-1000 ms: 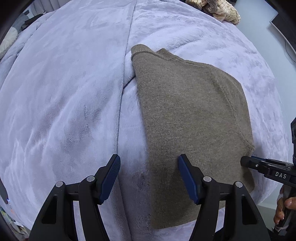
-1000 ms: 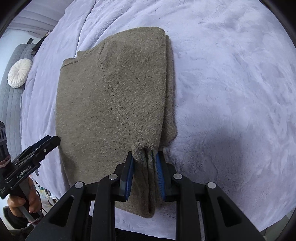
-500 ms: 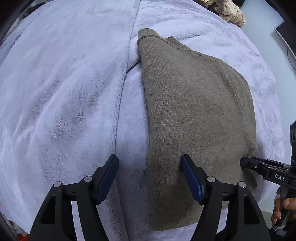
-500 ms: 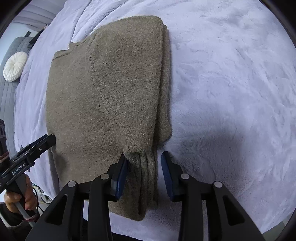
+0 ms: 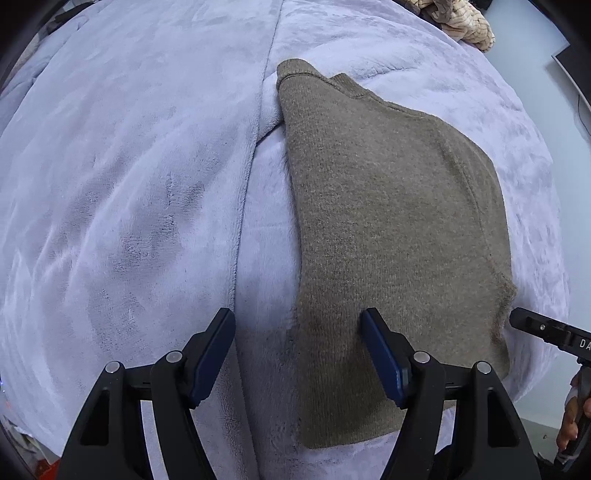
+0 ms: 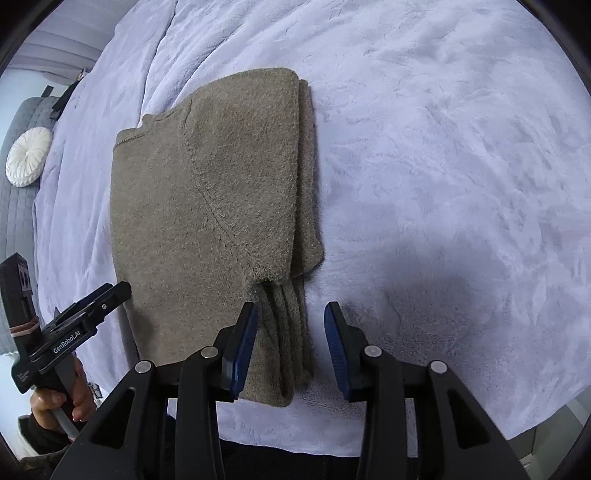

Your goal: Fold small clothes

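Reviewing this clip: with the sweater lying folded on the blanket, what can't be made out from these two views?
- Sweater near hem: in both views the claw bodies cover it.
- Layers under the folded sweater: hidden by its top panel.
- Right claw in the left view: cut by the frame edge; only one tip shows.
- Cream knit item: cropped at the top edge, unidentifiable.
- Left claw: whether its tips touch fabric is unclear.

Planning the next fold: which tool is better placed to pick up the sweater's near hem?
Right, probably. The right tool, just opening, straddles the cuff of the brown sweater. The left tool also straddles an edge, open.
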`<state>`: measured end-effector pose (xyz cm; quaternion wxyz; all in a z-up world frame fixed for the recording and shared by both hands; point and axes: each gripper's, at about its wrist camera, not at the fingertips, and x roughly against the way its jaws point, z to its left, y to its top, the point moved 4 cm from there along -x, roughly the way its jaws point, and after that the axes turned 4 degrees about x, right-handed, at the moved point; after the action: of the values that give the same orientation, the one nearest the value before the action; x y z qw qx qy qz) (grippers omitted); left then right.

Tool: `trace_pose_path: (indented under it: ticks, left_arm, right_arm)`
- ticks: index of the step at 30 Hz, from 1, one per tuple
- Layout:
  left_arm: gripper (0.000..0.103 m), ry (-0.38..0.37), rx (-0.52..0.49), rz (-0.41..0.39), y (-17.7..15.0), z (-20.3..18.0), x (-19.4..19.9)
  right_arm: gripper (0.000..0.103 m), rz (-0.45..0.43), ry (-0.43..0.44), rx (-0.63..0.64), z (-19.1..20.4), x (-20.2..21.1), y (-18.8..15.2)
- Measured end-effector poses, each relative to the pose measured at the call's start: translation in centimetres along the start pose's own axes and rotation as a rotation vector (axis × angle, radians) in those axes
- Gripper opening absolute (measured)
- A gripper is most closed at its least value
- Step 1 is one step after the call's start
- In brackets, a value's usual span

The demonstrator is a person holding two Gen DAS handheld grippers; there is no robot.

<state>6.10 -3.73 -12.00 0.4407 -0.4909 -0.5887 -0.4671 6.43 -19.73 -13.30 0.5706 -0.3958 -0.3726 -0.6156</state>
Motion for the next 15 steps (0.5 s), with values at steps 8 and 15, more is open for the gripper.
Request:
trace_pose_path:
  ticks: [8,15]
  left_arm:
    - [0.072,0.051,-0.002,-0.021,0.8,-0.7,2.2]
    - [0.094,0.086,-0.05,-0.064,1.3,-2.1,3.9]
  right_arm:
    - [0.06,-0.015,-0.018,-0.005,0.7,1.5,0.7]
    - [0.082,-0.029,-0.067,0.077,4.2,1.7,1.3]
